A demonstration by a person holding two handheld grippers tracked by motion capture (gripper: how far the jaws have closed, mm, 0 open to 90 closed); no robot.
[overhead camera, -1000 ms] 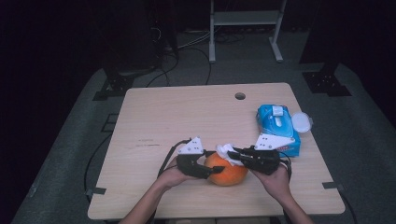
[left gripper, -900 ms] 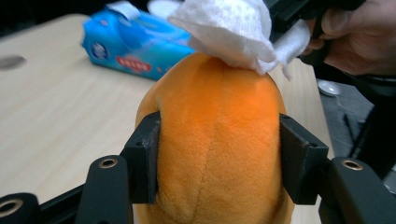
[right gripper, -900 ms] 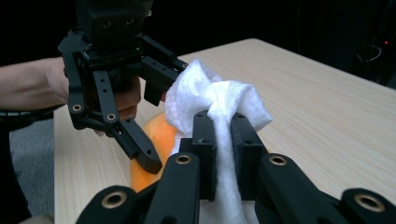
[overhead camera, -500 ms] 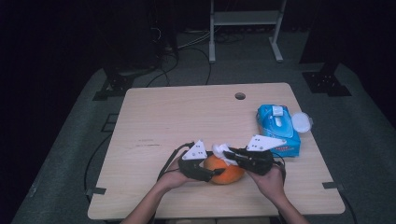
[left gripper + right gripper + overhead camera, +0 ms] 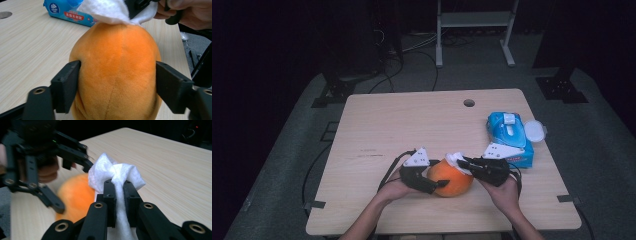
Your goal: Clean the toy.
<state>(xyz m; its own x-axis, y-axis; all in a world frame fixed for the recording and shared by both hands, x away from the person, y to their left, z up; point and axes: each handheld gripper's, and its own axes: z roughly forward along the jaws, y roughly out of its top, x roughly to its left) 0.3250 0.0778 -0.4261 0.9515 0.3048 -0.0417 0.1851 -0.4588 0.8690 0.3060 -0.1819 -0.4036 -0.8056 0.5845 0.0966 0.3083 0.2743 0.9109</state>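
Two grippers busy: right gripper [image 5: 117, 185] jaws pinching wipe [image 5: 113, 171], left gripper [image 5: 117, 87] jaws just been opening, loosely bracketing plush orange [image 5: 116, 72]; gotta re-steady it, wipe lightly.

Each black hand-held gripper [image 5: 439, 184] has brass-ringed screw holes, a grey three-cornered plate and a trailing cable.

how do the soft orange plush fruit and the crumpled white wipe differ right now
The soft orange plush fruit is large, rounded and rests on the table; the crumpled white wipe is small, bunched and lifted against its top. The fruit sits between the left gripper jaws, which have just been opening; the wipe is pinched tight in the right gripper. Both are soft.
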